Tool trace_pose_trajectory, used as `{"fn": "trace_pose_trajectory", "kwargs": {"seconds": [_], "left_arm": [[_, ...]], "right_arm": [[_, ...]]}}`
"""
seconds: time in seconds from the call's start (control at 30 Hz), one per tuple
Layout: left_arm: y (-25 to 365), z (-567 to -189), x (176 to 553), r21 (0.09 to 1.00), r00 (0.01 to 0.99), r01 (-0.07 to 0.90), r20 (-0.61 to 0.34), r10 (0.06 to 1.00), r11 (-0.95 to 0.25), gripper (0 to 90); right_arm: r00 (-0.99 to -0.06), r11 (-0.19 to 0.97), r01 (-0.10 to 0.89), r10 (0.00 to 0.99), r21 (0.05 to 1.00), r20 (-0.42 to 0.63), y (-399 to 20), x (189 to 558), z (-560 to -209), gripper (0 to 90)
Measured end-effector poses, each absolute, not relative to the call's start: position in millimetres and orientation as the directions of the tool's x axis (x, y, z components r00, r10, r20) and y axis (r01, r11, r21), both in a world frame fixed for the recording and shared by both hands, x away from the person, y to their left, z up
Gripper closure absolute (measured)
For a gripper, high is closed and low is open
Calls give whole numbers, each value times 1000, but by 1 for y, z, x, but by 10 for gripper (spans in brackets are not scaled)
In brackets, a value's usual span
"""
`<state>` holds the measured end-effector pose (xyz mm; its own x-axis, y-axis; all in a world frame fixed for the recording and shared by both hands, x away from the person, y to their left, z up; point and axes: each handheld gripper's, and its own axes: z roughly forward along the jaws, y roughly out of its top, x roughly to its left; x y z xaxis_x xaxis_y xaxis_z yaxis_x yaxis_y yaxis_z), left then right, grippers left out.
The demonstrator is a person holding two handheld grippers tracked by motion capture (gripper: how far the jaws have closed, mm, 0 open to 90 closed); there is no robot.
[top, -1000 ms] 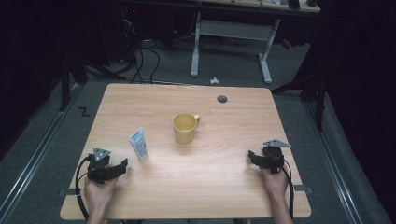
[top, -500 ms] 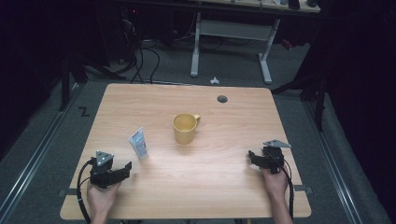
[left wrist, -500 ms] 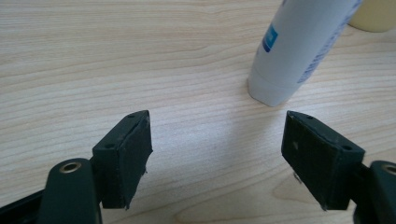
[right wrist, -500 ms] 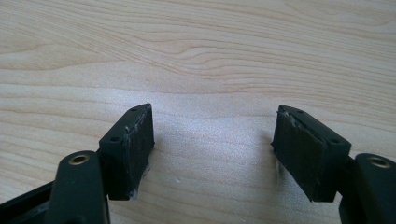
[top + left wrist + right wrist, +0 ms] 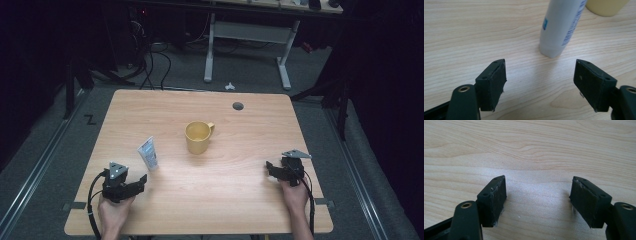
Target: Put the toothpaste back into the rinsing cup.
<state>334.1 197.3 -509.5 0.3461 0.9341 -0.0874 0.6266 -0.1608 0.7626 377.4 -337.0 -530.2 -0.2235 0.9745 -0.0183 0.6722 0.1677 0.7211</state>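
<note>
Standing near the spread left hand-held gripper (image 5: 142, 179), a white tube (image 5: 148, 153) fronts the yellow mug (image 5: 198, 137).

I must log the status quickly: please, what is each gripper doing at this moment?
Left gripper: open, holding nothing; the white tube stands just ahead of its jaws.
Right gripper: open, holding nothing, over the bare table.
</note>
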Motion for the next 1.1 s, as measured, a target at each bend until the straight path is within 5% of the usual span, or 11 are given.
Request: {"fn": "trace_pose_trajectory", "kwargs": {"seconds": [1.1], "left_arm": [[165, -492, 372, 800, 332, 582, -74, 940, -143, 367]], "right_arm": [[-225, 169, 670, 974, 723, -20, -337, 377, -530, 293]]}}
